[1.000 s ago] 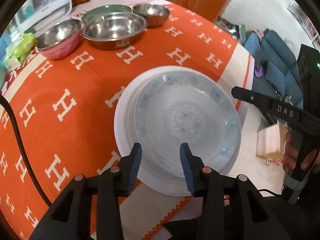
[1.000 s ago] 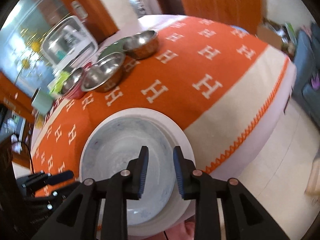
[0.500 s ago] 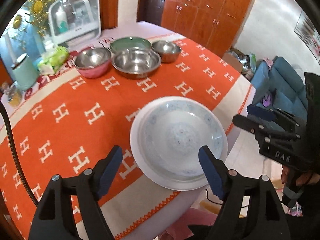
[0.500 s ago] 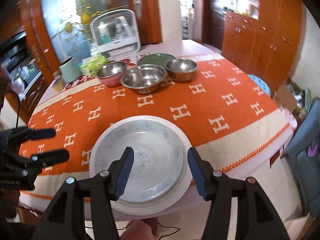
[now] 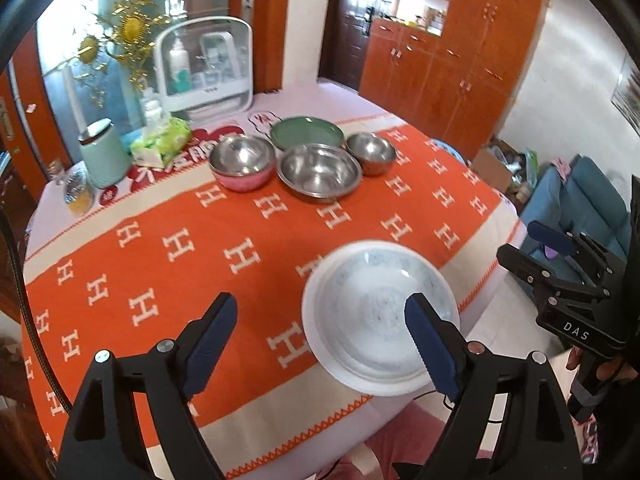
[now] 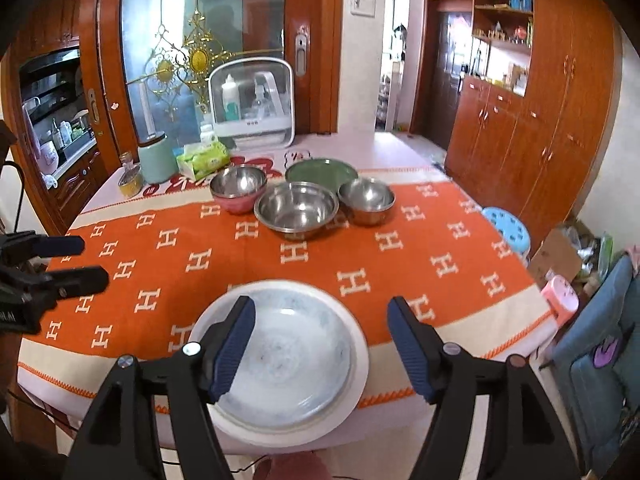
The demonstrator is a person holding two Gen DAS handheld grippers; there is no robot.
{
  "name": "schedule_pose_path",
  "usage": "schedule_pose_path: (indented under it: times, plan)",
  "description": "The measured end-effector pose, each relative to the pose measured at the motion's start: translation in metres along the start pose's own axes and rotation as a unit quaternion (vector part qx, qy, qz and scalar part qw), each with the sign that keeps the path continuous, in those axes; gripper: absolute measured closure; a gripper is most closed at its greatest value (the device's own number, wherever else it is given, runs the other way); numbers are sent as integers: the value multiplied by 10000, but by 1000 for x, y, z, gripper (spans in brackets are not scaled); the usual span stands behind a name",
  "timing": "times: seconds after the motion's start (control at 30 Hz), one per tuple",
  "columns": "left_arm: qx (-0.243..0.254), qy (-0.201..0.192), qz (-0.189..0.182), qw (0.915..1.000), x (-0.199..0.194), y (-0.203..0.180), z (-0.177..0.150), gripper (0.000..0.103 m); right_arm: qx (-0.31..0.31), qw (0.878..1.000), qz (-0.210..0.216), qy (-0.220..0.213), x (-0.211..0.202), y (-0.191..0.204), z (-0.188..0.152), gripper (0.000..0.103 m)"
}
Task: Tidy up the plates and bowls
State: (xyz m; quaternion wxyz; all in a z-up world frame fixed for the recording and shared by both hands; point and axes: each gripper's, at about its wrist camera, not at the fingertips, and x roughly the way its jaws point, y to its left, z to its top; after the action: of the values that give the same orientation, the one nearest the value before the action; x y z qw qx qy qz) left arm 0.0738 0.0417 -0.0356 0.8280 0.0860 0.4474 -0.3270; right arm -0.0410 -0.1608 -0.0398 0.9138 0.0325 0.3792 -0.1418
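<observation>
Left wrist view: my left gripper [image 5: 320,332] hangs above the table, jaws spread wide and just been opening, nothing between the pads. Below it the blue-patterned plate [image 5: 380,320] sits stacked inside a white plate [image 5: 312,320] at the near edge of the orange tablecloth [image 5: 160,264]. My right gripper [image 5: 528,248] shows at the right edge, off the table, jaws apart. At the far side: pink-sided steel bowl [image 5: 242,162], large steel bowl [image 5: 319,172], small steel bowl [image 5: 371,153], green plate [image 5: 307,132] behind them, all close together.

Right wrist view: right gripper [image 6: 320,348] jaws spread, just been opening, empty, above the stacked plates [image 6: 292,356]. Left gripper [image 6: 84,260] at left edge, also parted. Same bowl cluster far side: large steel bowl [image 6: 297,210] touching or just beside the small one [image 6: 366,200]; I can't tell which. Tissue pack [image 6: 202,158] and a clear storage box [image 6: 252,104] behind.
</observation>
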Motion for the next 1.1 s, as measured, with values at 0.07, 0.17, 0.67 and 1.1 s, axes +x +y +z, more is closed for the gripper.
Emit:
schedule_pose_path:
  times: [0.07,0.17,0.67,1.1]
  plan:
    - [-49,-59,76,9999,-4,1,9,18,-63,9999,-13,-115,-1,-4,7,34]
    - [-69,-91,201,9997,-7,-2,23,18,-34,9996,94,-279,4,-14,21,34]
    - [-487,61,612,9969,38,-43,117,18,-116,9964,786,-295,76,-85,100,31]
    - [-1134,204,879,9894,99,-74,182,18,-437,9904,1289,-259,140,-152,167,31]
